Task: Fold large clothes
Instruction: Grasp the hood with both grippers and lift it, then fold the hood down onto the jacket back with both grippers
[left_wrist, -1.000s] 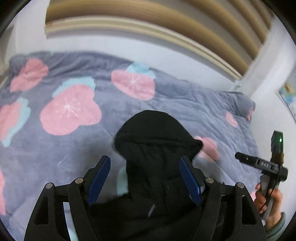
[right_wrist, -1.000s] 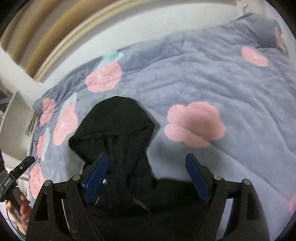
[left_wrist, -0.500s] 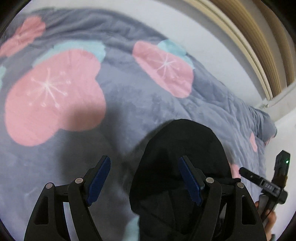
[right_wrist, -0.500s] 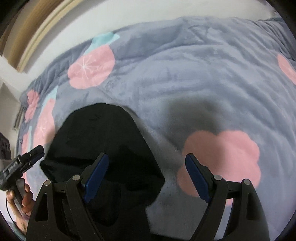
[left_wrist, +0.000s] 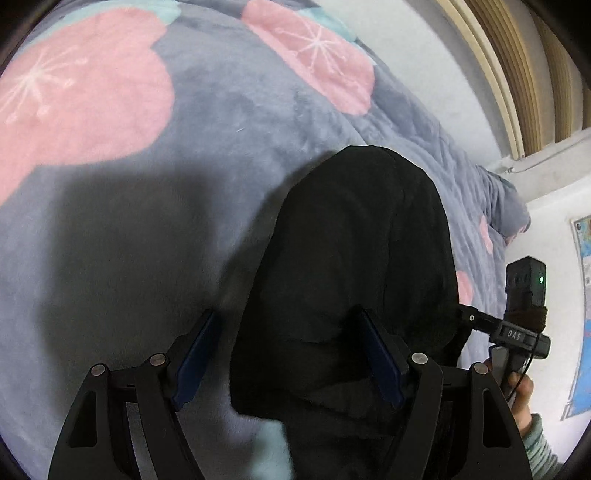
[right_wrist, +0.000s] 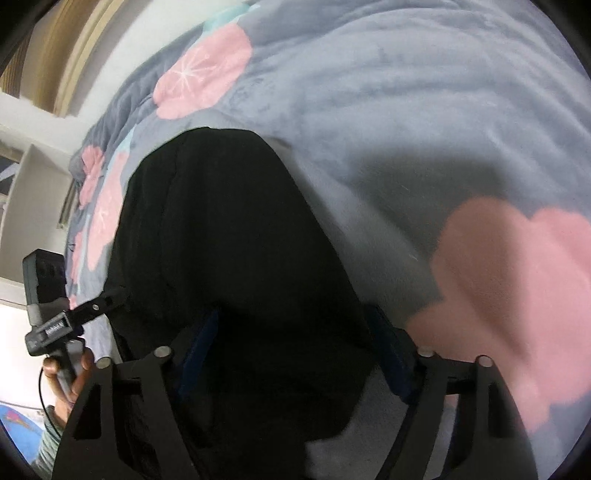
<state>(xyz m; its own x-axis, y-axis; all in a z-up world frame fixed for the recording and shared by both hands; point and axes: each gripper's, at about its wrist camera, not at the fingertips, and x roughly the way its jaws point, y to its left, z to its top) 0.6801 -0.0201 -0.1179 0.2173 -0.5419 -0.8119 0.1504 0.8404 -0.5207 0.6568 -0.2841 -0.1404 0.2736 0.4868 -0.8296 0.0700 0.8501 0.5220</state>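
Observation:
A black hooded garment lies on the bed, its hood (left_wrist: 362, 240) pointing away from me. My left gripper (left_wrist: 286, 350) hangs low over the hood's left edge, jaws wide apart, black cloth between them and nothing pinched. My right gripper (right_wrist: 295, 343) hovers over the hood (right_wrist: 221, 229) at its right edge. Its jaws are closing with cloth between them, and the pads do not visibly press on it. Each view also catches the other gripper in a person's hand: the right gripper (left_wrist: 517, 332) and the left gripper (right_wrist: 55, 321). The garment's body is hidden below the frames.
A grey fleece blanket (left_wrist: 221, 129) with pink flowers covers the bed (right_wrist: 406, 110) all around the hood. A white wall and wooden slats (left_wrist: 535, 74) stand beyond the far edge. A poster (left_wrist: 583, 295) hangs at the right, and a white shelf (right_wrist: 29, 184) stands at the left.
Both grippers have come down and forward, so the hood now fills much more of each view. The right jaws stand slightly narrower than before.

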